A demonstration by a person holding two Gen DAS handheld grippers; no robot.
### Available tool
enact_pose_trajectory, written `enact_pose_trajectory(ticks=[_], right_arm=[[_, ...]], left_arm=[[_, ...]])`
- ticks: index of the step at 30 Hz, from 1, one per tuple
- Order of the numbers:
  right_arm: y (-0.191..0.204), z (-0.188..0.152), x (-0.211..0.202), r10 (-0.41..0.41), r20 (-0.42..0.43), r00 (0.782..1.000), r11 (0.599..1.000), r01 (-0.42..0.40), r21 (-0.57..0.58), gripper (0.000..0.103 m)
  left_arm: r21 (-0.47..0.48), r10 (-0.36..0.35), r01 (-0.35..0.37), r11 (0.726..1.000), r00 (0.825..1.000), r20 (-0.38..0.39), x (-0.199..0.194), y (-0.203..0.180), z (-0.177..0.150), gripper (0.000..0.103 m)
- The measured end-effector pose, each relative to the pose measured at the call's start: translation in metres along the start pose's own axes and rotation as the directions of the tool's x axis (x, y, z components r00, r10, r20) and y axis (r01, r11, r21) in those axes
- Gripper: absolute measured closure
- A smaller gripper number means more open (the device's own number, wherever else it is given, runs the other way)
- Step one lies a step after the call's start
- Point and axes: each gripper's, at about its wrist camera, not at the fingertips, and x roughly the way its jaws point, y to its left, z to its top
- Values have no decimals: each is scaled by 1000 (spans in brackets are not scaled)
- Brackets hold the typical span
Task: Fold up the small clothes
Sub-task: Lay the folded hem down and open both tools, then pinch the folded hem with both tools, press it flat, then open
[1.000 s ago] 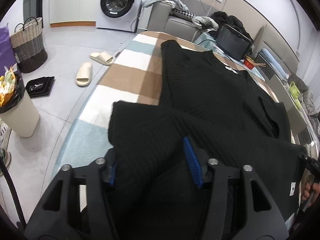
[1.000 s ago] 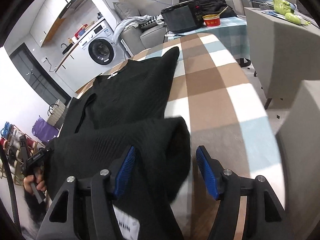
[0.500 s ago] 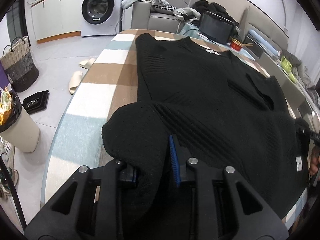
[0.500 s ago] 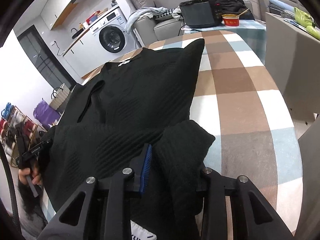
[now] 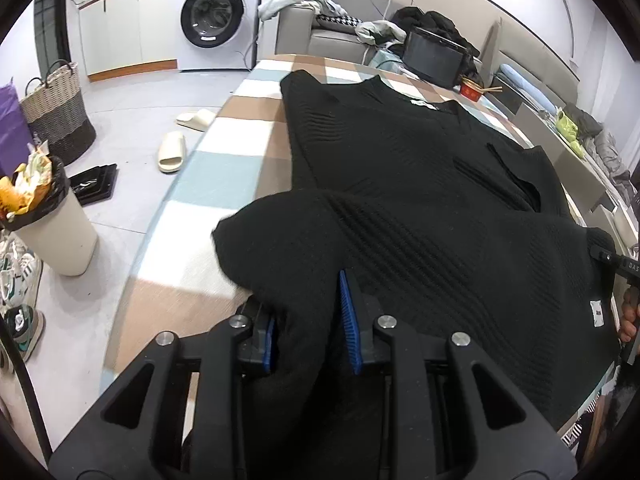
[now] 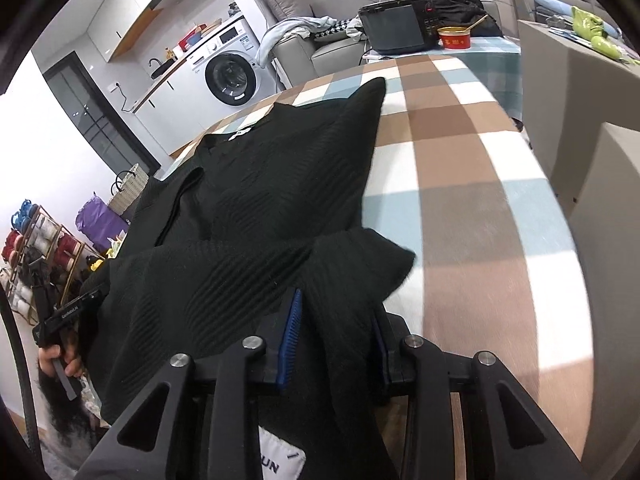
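Both grippers, left gripper (image 5: pixel 310 320) and right gripper (image 6: pixel 336 332), had just clamped the black sweater's (image 5: pixel 420 184) hem; carrying both corners level would keep the fold square.

A knit sweater (image 5: pixel 400 168) lies across a checked tablecloth (image 5: pixel 240 120); washing machine (image 5: pixel 218 16) upper left, bin (image 5: pixel 48 220) and basket (image 5: pixel 56 112) at far left.

The near white tag (image 6: pixel 280 462) on the black sweater (image 6: pixel 256 208) shows only "UN", and small print on the far gripper's (image 6: pixel 72 312) side is too tiny to read.
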Motion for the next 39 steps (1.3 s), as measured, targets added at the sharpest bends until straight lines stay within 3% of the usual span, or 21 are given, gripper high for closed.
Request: enact_pose_trajectory(ticks=[1,3,10,17,23,30,32,34,35,37,39], right_arm=[[-2,-2,-4,-4,2,1000,1000,4,13,62],[-9,-6,-17,-2,21,1000,999,1,35,60],[-27,-31,-55,79,30,996,996,-81,50,49],[-14,-49,-40,126,-68,990,992,-128,-23,52],[18,-62,-56,162,-109,981,966,-180,-186,53],[11,-59,-40,184,-102,978,969,-198,-147,53],[9,-57,-33,153,-98,983,974,-167,-152,64],[7,-54,-29,113,-88,990,980,-125,-153,93],[7,-52,-31,102,-69,992,982,-112,-152,98],[4,-48,-45,128,15,992,984,-125,-130,99],[2,-41,-66,184,113,976,980,-174,-91,99]], left_arm=[[-4,8,-8,1000,1000,9,-5,1,-2,80],[-17,19,-19,1000,999,26,-18,5,-6,80],[-99,7,0,995,997,72,-57,29,-17,61],[-125,26,-20,992,999,46,-67,43,-31,59],[-113,30,-27,993,999,26,-67,41,-40,57],[-103,26,-26,994,1000,2,-57,34,-40,57],[-99,27,-28,995,1000,-6,-54,33,-40,57],[-96,39,-39,995,999,-12,-53,32,-39,57],[-95,38,-39,995,999,-13,-53,33,-39,57],[-93,37,-38,995,999,-17,-52,34,-40,57],[-91,34,-35,995,999,-21,-52,34,-40,57]])
